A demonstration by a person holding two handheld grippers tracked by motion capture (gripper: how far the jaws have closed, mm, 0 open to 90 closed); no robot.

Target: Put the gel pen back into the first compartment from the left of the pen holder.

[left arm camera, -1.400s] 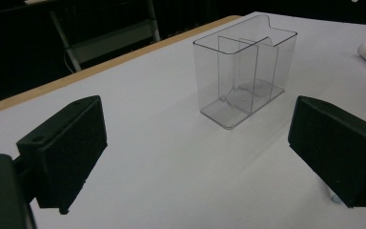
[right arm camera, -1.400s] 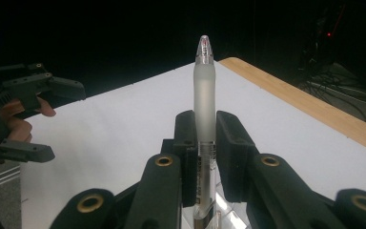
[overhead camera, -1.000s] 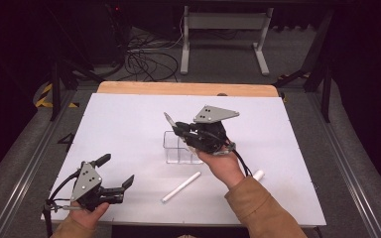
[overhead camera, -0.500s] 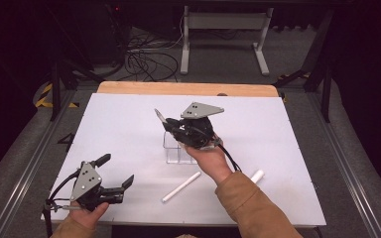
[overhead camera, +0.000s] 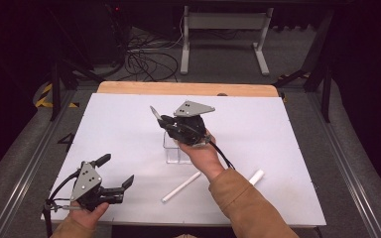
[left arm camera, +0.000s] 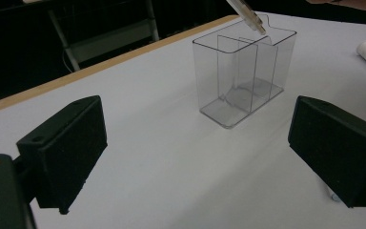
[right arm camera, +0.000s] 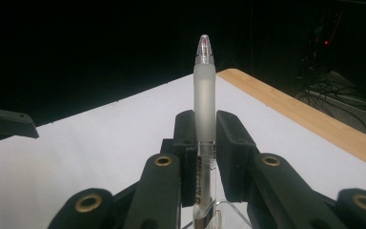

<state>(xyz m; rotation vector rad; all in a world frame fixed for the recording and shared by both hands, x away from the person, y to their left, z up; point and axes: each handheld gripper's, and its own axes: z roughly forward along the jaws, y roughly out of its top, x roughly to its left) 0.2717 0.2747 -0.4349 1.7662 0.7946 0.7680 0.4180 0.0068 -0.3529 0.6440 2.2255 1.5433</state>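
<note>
A clear pen [right arm camera: 205,109] sits clamped between the closed jaws of the right gripper [overhead camera: 178,130], near the middle of the white table [overhead camera: 287,148]. Seen from the left gripper view, its tip [left arm camera: 248,15] hangs just above the rim of a clear divided holder [left arm camera: 243,76]. From the holder, a white tube [overhead camera: 181,187] lies on the table at 6 o'clock, and a shorter white tube [overhead camera: 256,176] at 4 o'clock, beside the person's sleeve [overhead camera: 248,208]. At 8 o'clock, near the table's front edge, the left gripper [overhead camera: 114,178] rests with jaws wide apart, holding nothing.
</note>
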